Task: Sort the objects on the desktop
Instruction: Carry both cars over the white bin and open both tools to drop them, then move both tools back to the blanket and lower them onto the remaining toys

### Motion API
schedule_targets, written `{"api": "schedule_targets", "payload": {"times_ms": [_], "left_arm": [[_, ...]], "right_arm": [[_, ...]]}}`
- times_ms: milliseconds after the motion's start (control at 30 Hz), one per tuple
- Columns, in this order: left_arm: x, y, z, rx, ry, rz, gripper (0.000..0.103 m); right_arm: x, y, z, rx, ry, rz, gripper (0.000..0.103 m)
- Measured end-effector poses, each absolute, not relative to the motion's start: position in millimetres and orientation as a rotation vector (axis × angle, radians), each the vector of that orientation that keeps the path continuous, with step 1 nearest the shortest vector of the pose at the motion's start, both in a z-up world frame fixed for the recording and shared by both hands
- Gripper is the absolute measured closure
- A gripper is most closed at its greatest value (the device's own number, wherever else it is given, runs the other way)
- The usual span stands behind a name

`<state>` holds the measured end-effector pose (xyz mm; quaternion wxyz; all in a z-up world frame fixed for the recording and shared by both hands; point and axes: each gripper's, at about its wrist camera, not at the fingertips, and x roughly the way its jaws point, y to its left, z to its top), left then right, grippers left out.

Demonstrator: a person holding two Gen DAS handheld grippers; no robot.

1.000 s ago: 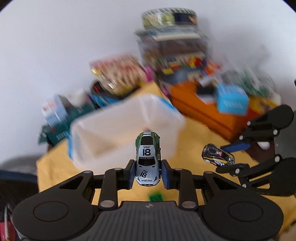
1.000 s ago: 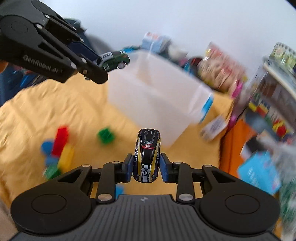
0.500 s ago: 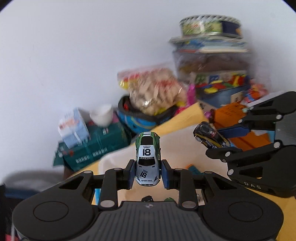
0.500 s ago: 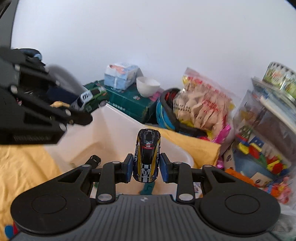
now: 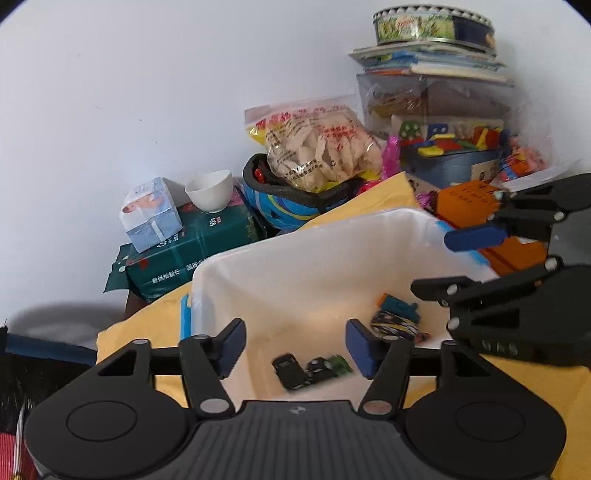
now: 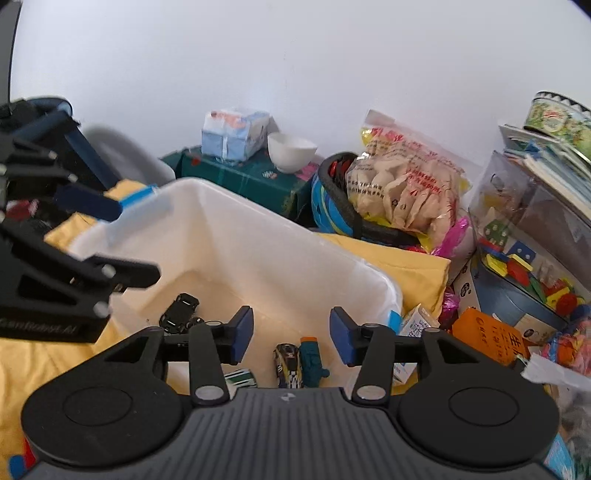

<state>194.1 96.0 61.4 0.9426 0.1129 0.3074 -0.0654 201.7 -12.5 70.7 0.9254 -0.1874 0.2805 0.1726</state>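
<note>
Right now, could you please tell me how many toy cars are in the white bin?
3: a black car by the bin's left wall, a green-and-white car at the bottom edge, a yellow-and-black car beside a teal toy. The right claw may hide more.

The bin (image 5: 332, 266) is translucent white with light blue clips on its rim. Inside lie a black toy car (image 5: 290, 371), a green toy car (image 5: 338, 365), a black and yellow racing car (image 6: 288, 365) with a chequered pattern, and a teal toy (image 6: 312, 360) with an orange end. The cloth (image 6: 406, 266) over the worktop is plain yellow. Both sets of tongs are black with blue pads: the left tongs (image 5: 295, 343) and the right tongs (image 6: 291, 330). Behind, a white bowl (image 5: 209, 190) sits on a dark green box (image 5: 199, 240) with white lettering. The snack bag (image 5: 321, 147) is clear with red print. The round tin (image 5: 432, 24) carries a green floral band and a dark blue panel.
</note>
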Motion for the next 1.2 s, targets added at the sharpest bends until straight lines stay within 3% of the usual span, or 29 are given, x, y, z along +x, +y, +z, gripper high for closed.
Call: {"api": "schedule_targets", "payload": {"times_ms": [133, 200, 567, 633, 767, 1000, 1200], "left_arm": [[154, 100, 62, 0.166, 0.640, -0.102, 0.031], [137, 107, 53, 0.095, 0.706, -0.059, 0.026], [49, 109, -16, 0.120, 0.915, 0.000, 0.026], [38, 107, -24, 0.118, 0.942, -0.011, 0.026], [25, 102, -33, 0.022, 1.004, -0.108, 0.028], [13, 80, -45, -0.011, 1.033, -0.208, 0.032], [7, 77, -55, -0.047, 1.068, -0.237, 0.034]], "right_arm": [[167, -28, 81, -0.342, 0.558, 0.382, 0.046], [146, -37, 79, -0.333, 0.558, 0.387, 0.038], [68, -78, 6, -0.245, 0.785, 0.410, 0.038], [57, -85, -5, -0.195, 0.830, 0.436, 0.043], [37, -82, -25, -0.230, 0.916, 0.481, 0.063], [32, -74, -26, -0.224, 0.894, 0.516, 0.071], [38, -62, -28, -0.256, 0.887, 0.549, 0.071]]}}
